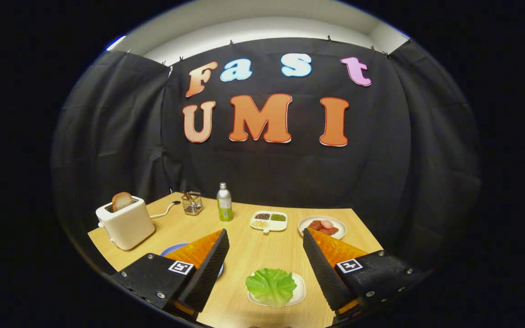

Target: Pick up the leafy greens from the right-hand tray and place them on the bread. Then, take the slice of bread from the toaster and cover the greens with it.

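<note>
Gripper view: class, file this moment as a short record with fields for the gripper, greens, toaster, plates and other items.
gripper: fingers wide open, holding nothing
greens: green leafy lettuce on a small white tray, between the fingers
toaster: white toaster with a brown bread slice standing in its slot
plates: blue plate behind one finger; white plate of red meat slices
other: green-labelled metal bottle
</note>
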Motion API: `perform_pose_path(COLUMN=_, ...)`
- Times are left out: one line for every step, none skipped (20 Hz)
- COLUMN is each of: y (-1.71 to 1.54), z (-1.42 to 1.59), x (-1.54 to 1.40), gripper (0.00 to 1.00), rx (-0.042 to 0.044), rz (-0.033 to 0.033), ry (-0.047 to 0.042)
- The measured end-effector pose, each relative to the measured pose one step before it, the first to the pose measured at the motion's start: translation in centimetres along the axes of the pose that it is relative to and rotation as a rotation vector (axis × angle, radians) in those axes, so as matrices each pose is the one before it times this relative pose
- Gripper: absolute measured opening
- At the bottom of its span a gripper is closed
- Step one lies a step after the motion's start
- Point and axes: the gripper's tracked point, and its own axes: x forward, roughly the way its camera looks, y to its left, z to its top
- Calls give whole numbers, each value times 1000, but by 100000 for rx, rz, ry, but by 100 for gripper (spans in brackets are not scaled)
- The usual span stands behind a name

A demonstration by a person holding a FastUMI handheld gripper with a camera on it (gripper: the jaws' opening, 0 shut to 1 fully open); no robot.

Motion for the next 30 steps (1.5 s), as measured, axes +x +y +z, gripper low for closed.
perform_pose_path(y=-307, z=-690, x=409, gripper=98, rx=-1081, rz=-277, ry=2561)
perform_pose_path(y=-57, z=-851, x=415, gripper=98, rx=-726, rz=270, ry=2807)
perform_pose_path(y=98, z=-886, x=440, gripper=98, rx=-496, rz=994, ry=3264)
perform_pose_path(y=172, z=-833, x=555, gripper=98, rx=-622, rz=1129, ry=3274)
perform_pose_path(y=-49, z=-738, x=764, gripper=98, rx=-873, rz=314, ry=3121)
perform_pose_path(y=-167, z=-755, x=716, gripper=98, rx=-606, rz=312, ry=3030)
perform_pose_path(y=30, z=-904, x=758, gripper=98, rx=-155, rz=51, ry=3700)
perform_pose_path(y=118, z=-829, x=609, gripper=98, rx=71, rz=859, ry=3340)
perform_pose_path(y=271, z=-602, x=647, gripper=98, rx=288, rz=1052, ry=3149)
perform_pose_path(y=187, z=-640, x=760, gripper=98, rx=-53, rz=741, ry=3214)
perform_pose_path(y=145, z=-711, x=606, gripper=98, rx=-351, rz=761, ry=3211)
perform_pose_path(y=92, z=-728, x=525, gripper=98, rx=-479, rz=629, ry=3525)
perform_pose_path(y=82, z=-643, x=554, gripper=97, rx=-561, rz=613, ry=3063)
perform_pose_path(y=-39, z=-419, x=562, gripper=98, rx=-629, rz=32, ry=2555)
perform_pose_path(y=-47, z=-382, x=436, gripper=97, rx=-683, rz=137, ry=2549)
perform_pose_path(y=-141, z=-526, x=588, gripper=97, rx=-319, rz=-103, ry=2554)
perform_pose_path(y=8, z=-374, x=488, gripper=97, rx=-274, rz=691, ry=2536)
perform_pose_path(y=13, z=-463, x=290, gripper=97, rx=104, rz=289, ry=2450)
perform_pose_path(y=-122, z=-453, x=558, gripper=98, rx=-23, rz=142, ry=2296)
perform_pose_path(y=-65, z=-618, x=582, gripper=97, rx=-347, rz=26, ry=2352)
perform_pose_path(y=-34, z=-601, x=644, gripper=98, rx=-957, rz=697, ry=2157)
perform_pose_path(y=-81, z=-534, x=617, gripper=98, rx=-1167, rz=906, ry=2163)
perform_pose_path(y=-191, z=-601, x=557, gripper=96, rx=-245, rz=283, ry=2574)
perform_pose_path(y=60, z=-584, x=509, gripper=95, rx=52, rz=1497, ry=2492)
perform_pose_path(y=119, z=-316, x=530, gripper=95, rx=806, rz=1467, ry=1841)
perform_pose_path(y=93, z=-281, x=374, gripper=94, rx=715, rz=1364, ry=1644)
perform_pose_path(y=64, z=-327, x=418, gripper=94, rx=175, rz=902, ry=1879)
perform_pose_path(y=-39, z=-295, x=350, gripper=94, rx=-274, rz=247, ry=1711)
perform_pose_path(y=62, z=-299, x=313, gripper=94, rx=-730, rz=455, ry=1669)
perform_pose_path(y=245, z=-183, x=293, gripper=94, rx=-373, rz=727, ry=1341)
